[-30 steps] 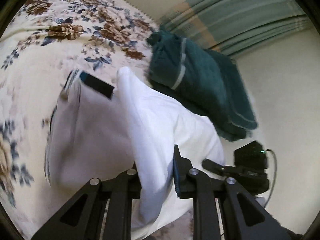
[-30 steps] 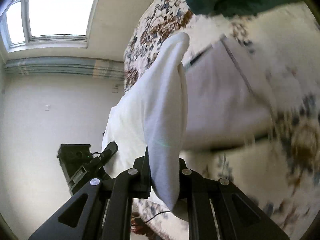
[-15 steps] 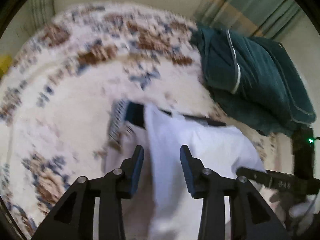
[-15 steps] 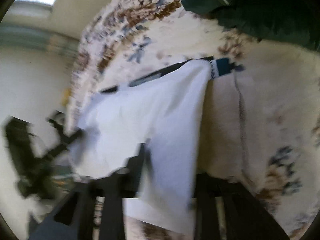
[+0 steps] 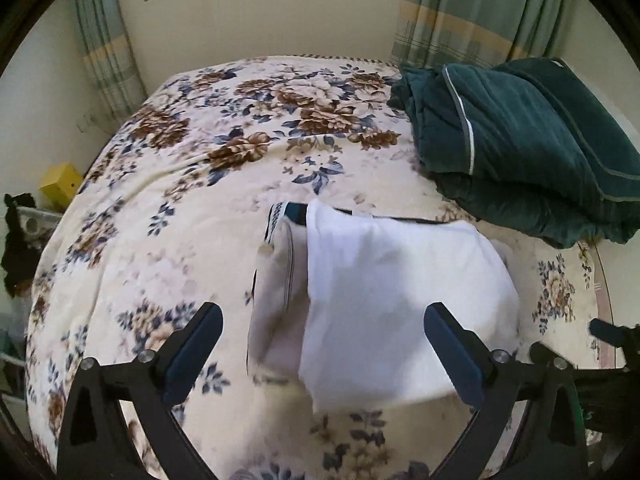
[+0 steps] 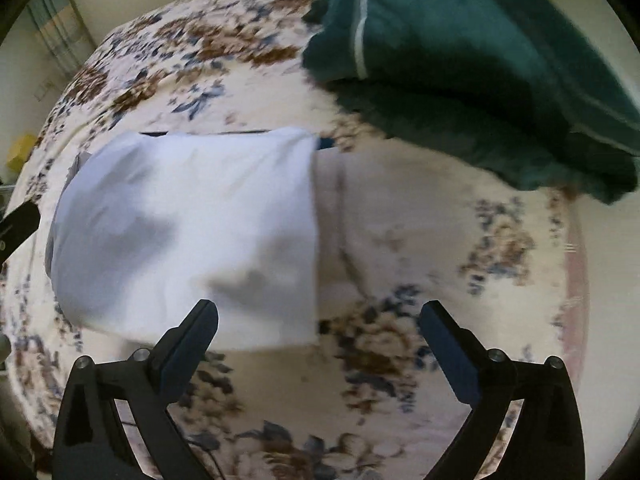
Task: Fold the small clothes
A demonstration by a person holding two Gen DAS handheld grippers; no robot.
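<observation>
- White garment [image 5: 400, 300] lies folded on the floral bed [image 5: 200, 208], near its front edge.
- Left gripper [image 5: 324, 344] and right gripper [image 6: 318, 338]: jaws opening wide, pinching nothing.

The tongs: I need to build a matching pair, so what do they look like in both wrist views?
The left tongs and right tongs look alike: matte black angular frames with triangular cut-outs, silver round bolt heads at the joints, and flat dark blue pads inside each finger. No cables, markings or sleeves show on them.
</observation>
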